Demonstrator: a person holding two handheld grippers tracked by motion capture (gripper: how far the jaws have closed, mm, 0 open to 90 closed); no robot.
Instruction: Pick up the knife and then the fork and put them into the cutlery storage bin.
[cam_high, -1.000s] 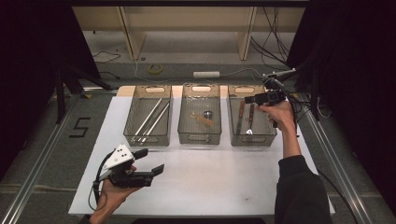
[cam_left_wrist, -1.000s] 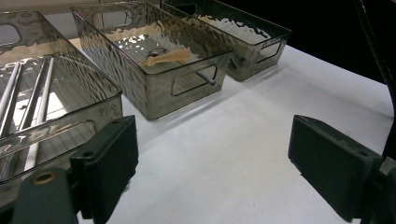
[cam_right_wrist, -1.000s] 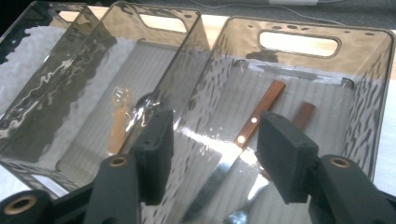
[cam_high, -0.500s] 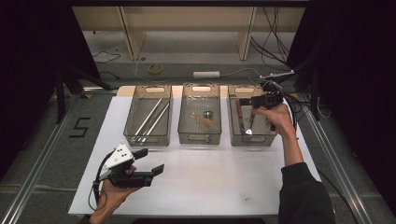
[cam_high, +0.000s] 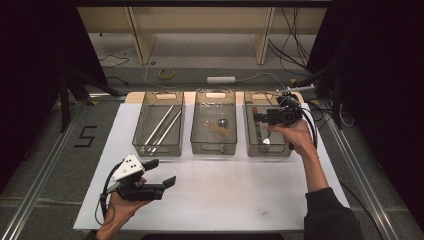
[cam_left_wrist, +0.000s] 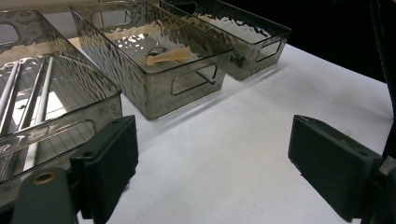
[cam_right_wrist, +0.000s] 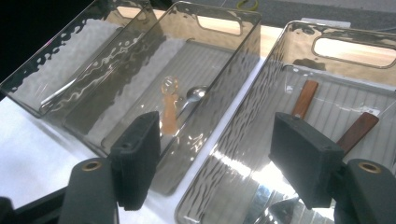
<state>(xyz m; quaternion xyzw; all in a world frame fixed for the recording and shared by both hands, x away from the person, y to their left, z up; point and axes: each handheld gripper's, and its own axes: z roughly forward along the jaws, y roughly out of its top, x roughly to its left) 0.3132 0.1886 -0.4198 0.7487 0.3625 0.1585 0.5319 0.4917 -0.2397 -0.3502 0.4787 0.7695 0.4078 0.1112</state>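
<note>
Nearest the person, the left gripper (cam_high: 162, 173) was held low over the front left of the white table (cam_high: 225, 200), gripped in the left hand (cam_high: 117, 207), its 2 black jaws spread wide apart with nothing between them. In the left gripper view those jaws stood open over bare white surface, pointing toward the row of bins.

Farther back, 3 clear smoky plastic bins sat side by side across the table. The left bin (cam_high: 159, 145) held several long metal rods (cam_high: 161, 128) lying lengthwise. The middle bin (cam_high: 214, 146) held a pale tan spoon-like utensil (cam_right_wrist: 169, 109) and a small metal spoon (cam_right_wrist: 195, 94) lying close together on its floor.

The right gripper (cam_high: 259, 118) was held by the right hand (cam_high: 295, 136) above the right bin (cam_high: 250, 145), its jaws parted and empty. In the right gripper view the jaws were open over the wall between the middle and right bins, and 2 brown wooden handles (cam_right_wrist: 304, 98) lay on the right bin's floor. A shiny metal piece showed near the bin's front end, too blurred to identify.

Beyond the table, cables (cam_high: 150, 75) and a roll of tape (cam_high: 166, 73) lay on the floor.
</note>
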